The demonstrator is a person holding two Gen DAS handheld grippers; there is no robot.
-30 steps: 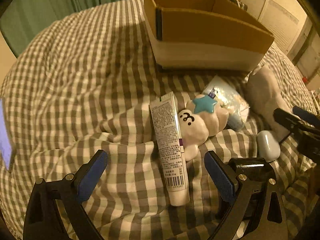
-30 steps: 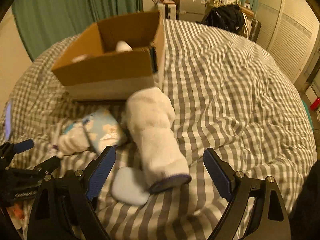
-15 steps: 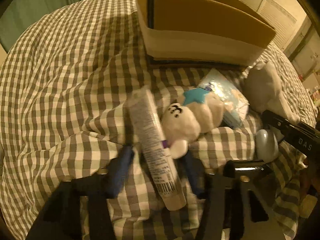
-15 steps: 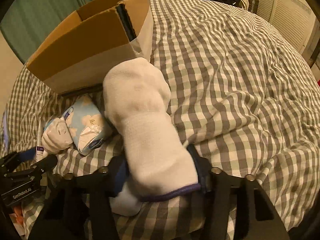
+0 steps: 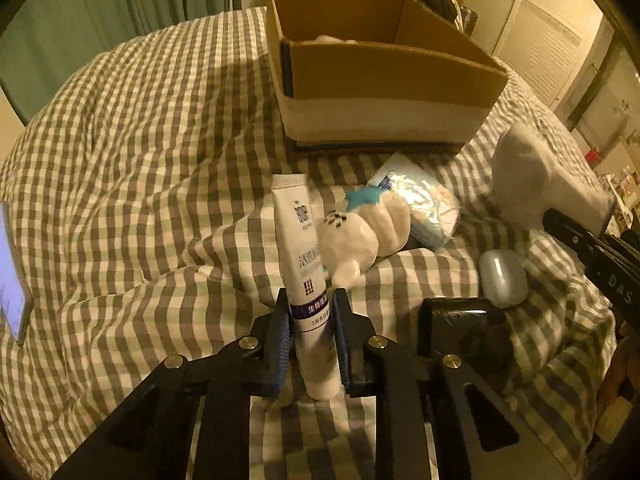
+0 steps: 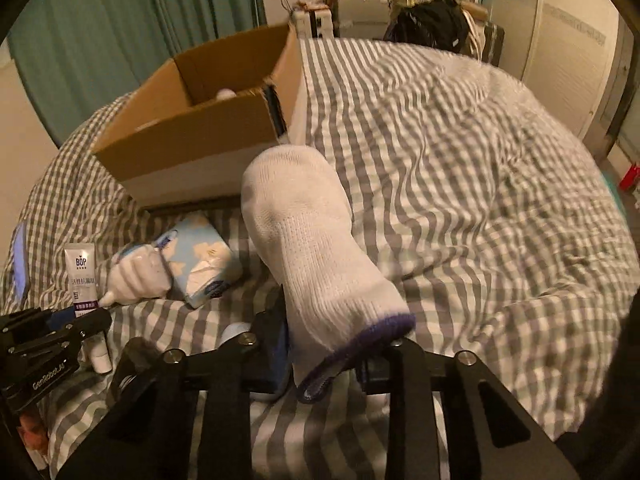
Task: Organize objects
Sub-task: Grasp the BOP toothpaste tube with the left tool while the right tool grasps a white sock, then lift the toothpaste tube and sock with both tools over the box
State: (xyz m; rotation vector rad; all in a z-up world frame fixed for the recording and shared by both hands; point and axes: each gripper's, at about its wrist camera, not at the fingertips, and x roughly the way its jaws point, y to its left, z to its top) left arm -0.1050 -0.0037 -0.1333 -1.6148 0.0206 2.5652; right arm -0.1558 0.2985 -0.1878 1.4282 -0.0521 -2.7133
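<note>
My left gripper is shut on a white toothpaste tube near its cap end, with the tube raised off the checked bedspread. My right gripper is shut on a white sock with a purple cuff, held up off the bed. The sock also shows in the left wrist view, and the tube in the right wrist view. An open cardboard box stands on the bed beyond both, with something white inside.
A white plush toy with a teal star, a pale blue tissue pack, a small white case and a black object lie between the grippers. A lit phone lies at the far left.
Both grippers went from wide open to shut: the left closed on the toothpaste tube, the right on the sock. Both objects are now lifted off the bedspread.
</note>
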